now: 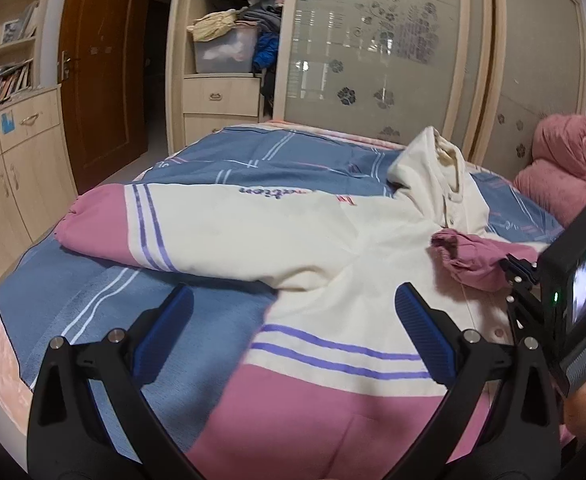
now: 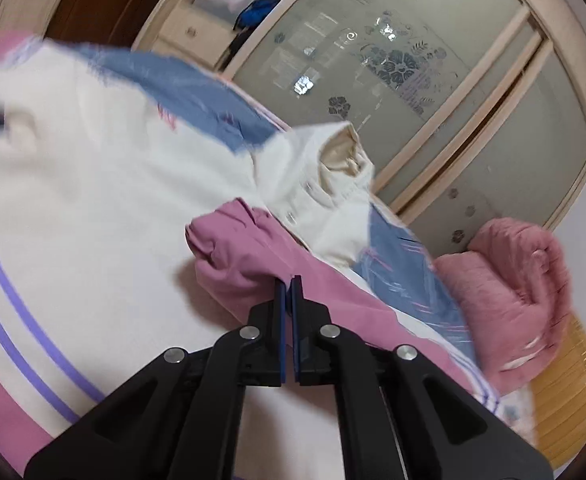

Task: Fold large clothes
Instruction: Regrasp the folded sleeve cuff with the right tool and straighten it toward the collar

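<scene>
A: Step? Where's the jacket?

B: Sleeve fold. The jacket lies spread on the bed, collar toward the wardrobe. Right gripper is pressed together on the pink sleeve cuff, which is lifted off the jacket's cream body.

A: Left gripper?

B: Spread wide, holding nothing, above the jacket's hem.

A: Next move?

B: Probably carry the cuff across the jacket's chest, lay it flat, then let go. Left could pin the jacket's body.
</scene>
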{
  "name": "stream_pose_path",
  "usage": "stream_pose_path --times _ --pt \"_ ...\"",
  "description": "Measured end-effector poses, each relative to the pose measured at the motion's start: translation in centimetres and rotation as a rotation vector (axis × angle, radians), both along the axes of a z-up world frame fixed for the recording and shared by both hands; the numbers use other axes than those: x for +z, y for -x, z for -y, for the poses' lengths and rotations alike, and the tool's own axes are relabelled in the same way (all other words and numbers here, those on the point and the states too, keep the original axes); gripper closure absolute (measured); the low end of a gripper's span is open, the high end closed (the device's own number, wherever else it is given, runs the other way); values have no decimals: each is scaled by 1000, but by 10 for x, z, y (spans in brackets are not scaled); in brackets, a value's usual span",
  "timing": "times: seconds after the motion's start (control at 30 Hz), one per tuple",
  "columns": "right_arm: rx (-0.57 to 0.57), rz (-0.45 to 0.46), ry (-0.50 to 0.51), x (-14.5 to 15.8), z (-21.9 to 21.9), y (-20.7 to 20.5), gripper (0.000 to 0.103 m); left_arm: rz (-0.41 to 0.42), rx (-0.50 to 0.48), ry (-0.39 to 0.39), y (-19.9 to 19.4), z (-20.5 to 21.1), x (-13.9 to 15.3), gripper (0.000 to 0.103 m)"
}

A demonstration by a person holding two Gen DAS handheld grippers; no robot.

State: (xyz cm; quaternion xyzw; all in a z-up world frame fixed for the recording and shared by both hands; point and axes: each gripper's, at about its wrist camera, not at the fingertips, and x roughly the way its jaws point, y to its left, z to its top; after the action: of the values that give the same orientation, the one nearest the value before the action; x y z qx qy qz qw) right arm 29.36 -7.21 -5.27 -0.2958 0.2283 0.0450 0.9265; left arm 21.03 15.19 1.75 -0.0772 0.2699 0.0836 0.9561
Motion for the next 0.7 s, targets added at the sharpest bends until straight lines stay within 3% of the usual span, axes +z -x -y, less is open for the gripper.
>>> stream_pose_path --times 0.13,0.2,0.27,0.3,0.33,0.47,0.7 --pt "34 -11 -45 10 -37 -12 101 4 28 28 -1 -16 2 2" --pt "48 -106 -22 -2 -54 -25 97 2 32 40 -2 -21 3 2" --pt "61 -198 16 -20 -68 -31 59 -1 33 45 -4 -24 3 2" --pt "68 -174 24 -21 -70 -27 32 -7 31 45 -5 -25 2 2" --pt "65 -141 39 -21 -70 -21 22 -16 25 47 -7 -24 1 2" --pt "151 -21 24 -7 -52 32 13 -28 -1 38 -9 -19 0 2" --pt "113 258 -12 21 44 135 8 -53 -64 45 -11 0 -6 2"
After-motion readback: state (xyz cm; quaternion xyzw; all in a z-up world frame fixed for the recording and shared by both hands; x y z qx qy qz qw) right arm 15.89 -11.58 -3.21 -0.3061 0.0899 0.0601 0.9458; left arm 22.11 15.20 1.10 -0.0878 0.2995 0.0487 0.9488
